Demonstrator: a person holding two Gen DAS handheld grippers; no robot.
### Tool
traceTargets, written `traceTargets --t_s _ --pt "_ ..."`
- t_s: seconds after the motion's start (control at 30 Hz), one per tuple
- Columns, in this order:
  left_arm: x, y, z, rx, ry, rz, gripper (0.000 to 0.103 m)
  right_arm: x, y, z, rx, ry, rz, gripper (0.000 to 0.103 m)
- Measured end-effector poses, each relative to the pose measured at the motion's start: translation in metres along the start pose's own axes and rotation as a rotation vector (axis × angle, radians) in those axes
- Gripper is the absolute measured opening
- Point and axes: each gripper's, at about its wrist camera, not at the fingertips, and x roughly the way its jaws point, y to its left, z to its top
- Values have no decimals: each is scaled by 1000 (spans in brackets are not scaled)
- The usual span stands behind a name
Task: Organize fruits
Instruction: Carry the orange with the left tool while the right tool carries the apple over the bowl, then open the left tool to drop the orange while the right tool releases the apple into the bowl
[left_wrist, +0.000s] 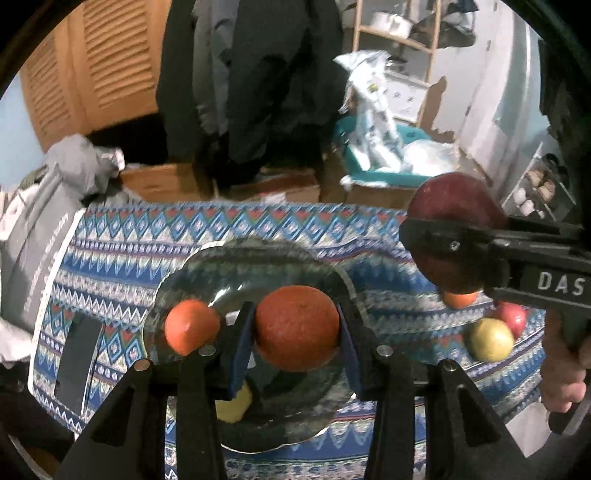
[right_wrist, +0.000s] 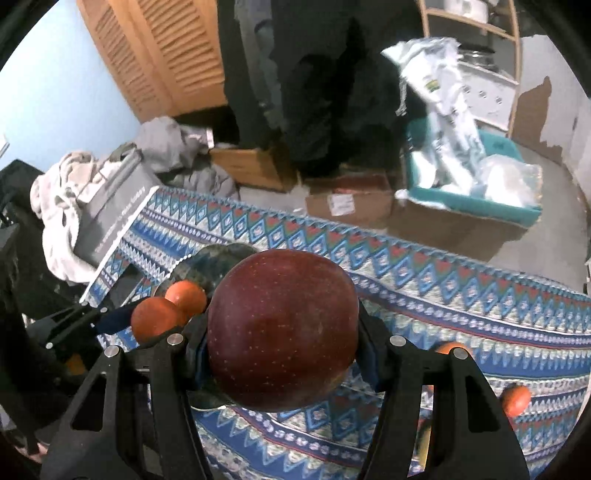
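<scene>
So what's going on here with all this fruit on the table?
A person is sorting fruit with a handheld gripper in each hand. The left gripper holds an orange over a glass plate, where another orange already sits. The right gripper holds a red apple above the patterned tablecloth. A yellow apple and a few other fruits lie loose on the cloth.

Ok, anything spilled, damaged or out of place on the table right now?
Nothing spilled or damaged. The left tongs hold an orange over the glass plate, the right tongs hold a red apple. A yellow fruit and others lie loose on the cloth, unsorted.
</scene>
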Motion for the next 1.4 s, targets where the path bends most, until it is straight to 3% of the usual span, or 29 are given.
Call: traceTargets --t_s 0.2,0.4,0.7,0.87,0.93,1.1,1.4 --pt "30 23 -15 -25 68 24 44 39 16 -3 -16 82 13 62" --pt "54 40 -27 -79 140 2 44 74 21 -11 -12 168 15 62" --pt "71 50 -37 -117 199 -8 44 98 32 -21 -37 243 12 62" --pt "71 49 -36 -115 193 -3 49 105 30 -24 -23 269 16 62" --pt "70 48 -36 -115 194 12 60 108 28 -25 -13 276 16 63" --pt "63 49 -35 -116 184 17 66 105 22 -25 16 261 40 64" --pt "50 41 -32 -100 165 43 68 81 22 -16 11 201 23 64"
